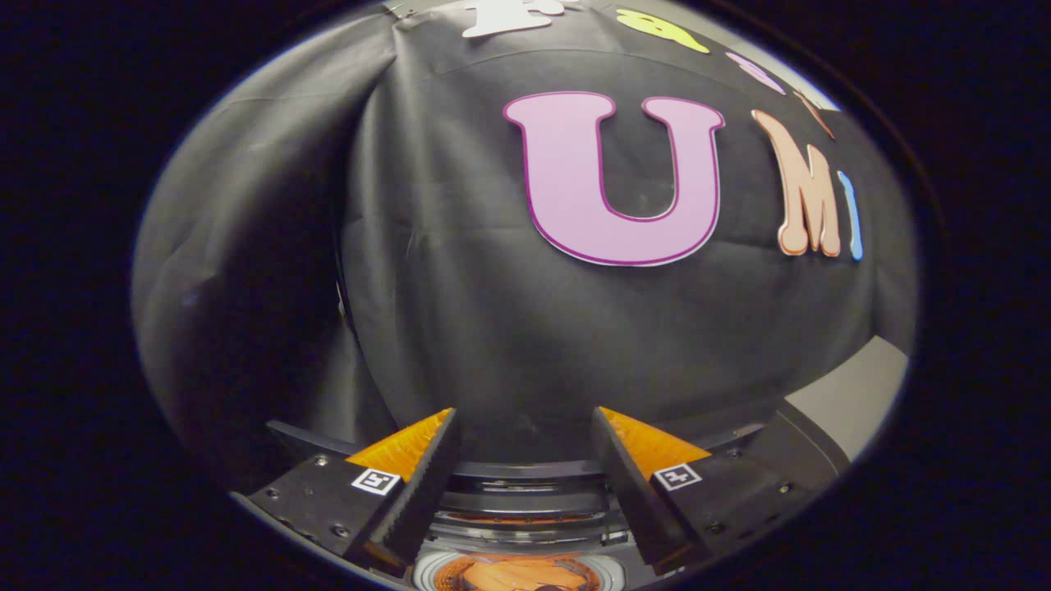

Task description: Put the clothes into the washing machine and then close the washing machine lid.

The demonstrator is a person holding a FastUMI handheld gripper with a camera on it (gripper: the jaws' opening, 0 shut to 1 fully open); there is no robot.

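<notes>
**Tongs open above the washer drum**

The tongs (523,427) are hanging wide apart, both fingers gripping nothing, with bare space showing between them. They are pointing toward the black cloth wall (509,328), which is rising just beyond the washer (525,484).

The washer is sitting directly below and slightly ahead of the tongs. Its dark rim is curving across the gap between the fingers, and beneath that rim the round drum opening is showing. Inside the drum, something orange, the clothes (517,574), is lying at the bottom; how much of it is in there is hard to tell, since the tongs are covering both sides of the opening. A narrow orange streak is also reflecting on the drum's inner ring just above the clothes.

To the right of the washer, a dark raised panel is standing up, possibly the lid (800,451), though its shape is unclear. Beside that panel, a pale grey surface (854,394) is meeting the wall.
</notes>
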